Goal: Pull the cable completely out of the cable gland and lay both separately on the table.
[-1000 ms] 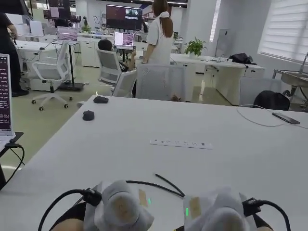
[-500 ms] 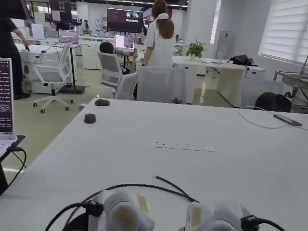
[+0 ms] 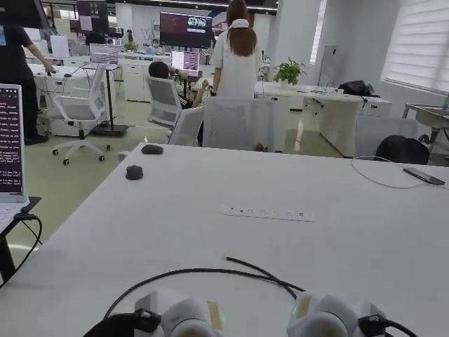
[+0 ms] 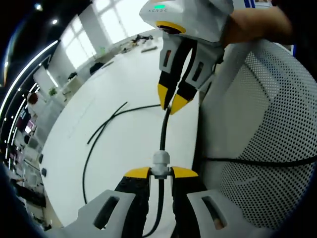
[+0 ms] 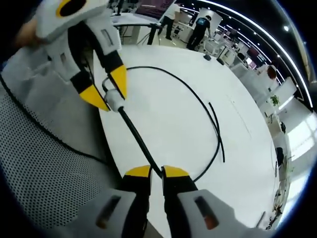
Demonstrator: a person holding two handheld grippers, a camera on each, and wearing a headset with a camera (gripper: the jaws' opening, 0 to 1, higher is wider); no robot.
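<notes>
White cable gland (image 4: pixel 160 161) clamped in left gripper (image 4: pixel 160 172); black cable (image 5: pixel 136 139) pinched by right gripper (image 5: pixel 156 171), held straight between both; remainder looped on white table (image 3: pixel 175 225)

- Head view: bright, even office light. Daylight comes through the blinds (image 3: pixel 421 49) on the right, and I see no hard shadows on the table (image 3: pixel 210 225).
- Background is sharp; the bottom edge nearest me is soft.
- Both gripper views: heavy fisheye. The table edge bows and the ceiling light strips (image 5: pixel 270 30) arc.
- Left gripper view: windows (image 4: pixel 106 22) blown out, left hand-held gripper (image 4: pixel 160 172) tips crisp.
</notes>
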